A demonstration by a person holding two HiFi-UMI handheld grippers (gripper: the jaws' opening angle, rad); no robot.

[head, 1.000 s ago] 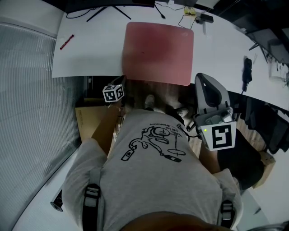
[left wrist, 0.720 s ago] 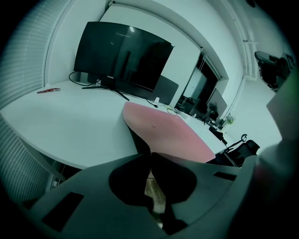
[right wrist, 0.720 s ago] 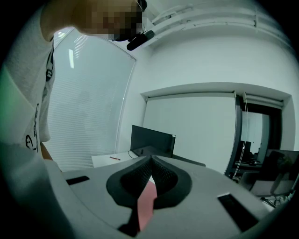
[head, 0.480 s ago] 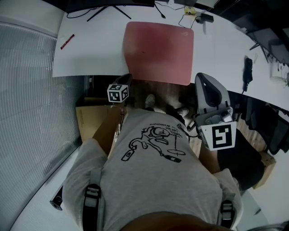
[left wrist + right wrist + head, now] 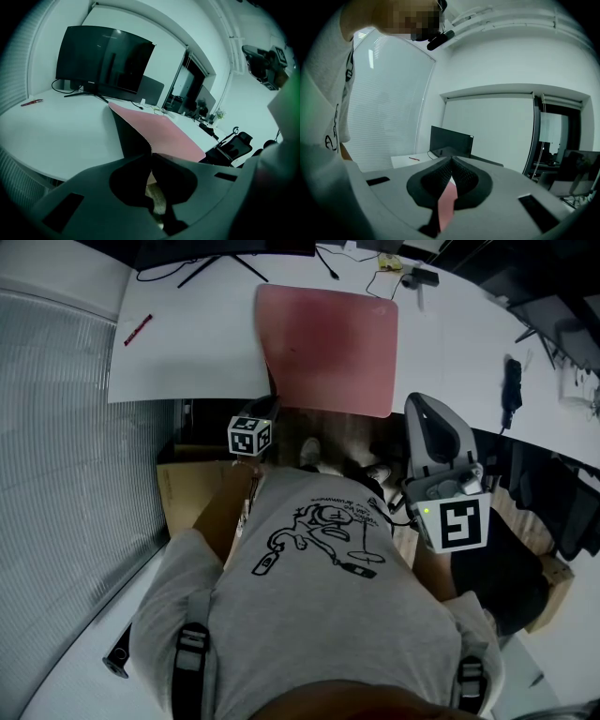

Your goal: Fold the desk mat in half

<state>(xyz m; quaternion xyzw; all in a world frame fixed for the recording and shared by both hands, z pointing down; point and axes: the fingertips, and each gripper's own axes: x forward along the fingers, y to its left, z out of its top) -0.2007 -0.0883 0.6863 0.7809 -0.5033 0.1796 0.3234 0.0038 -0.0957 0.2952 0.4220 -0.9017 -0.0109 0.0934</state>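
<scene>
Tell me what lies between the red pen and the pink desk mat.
Only bare white desk lies between the red pen and the desk mat, as the head view shows.

Bare desk (image 5: 187,352) L of mat (image 5: 328,343), monitor (image 5: 103,61) behind

no readable text; print on shirt (image 5: 319,615) too small to read.

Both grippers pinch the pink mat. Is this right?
Not quite. Only the left gripper pinches the mat. The right gripper is shut on nothing and is apart from the mat, as the head view shows.
</scene>
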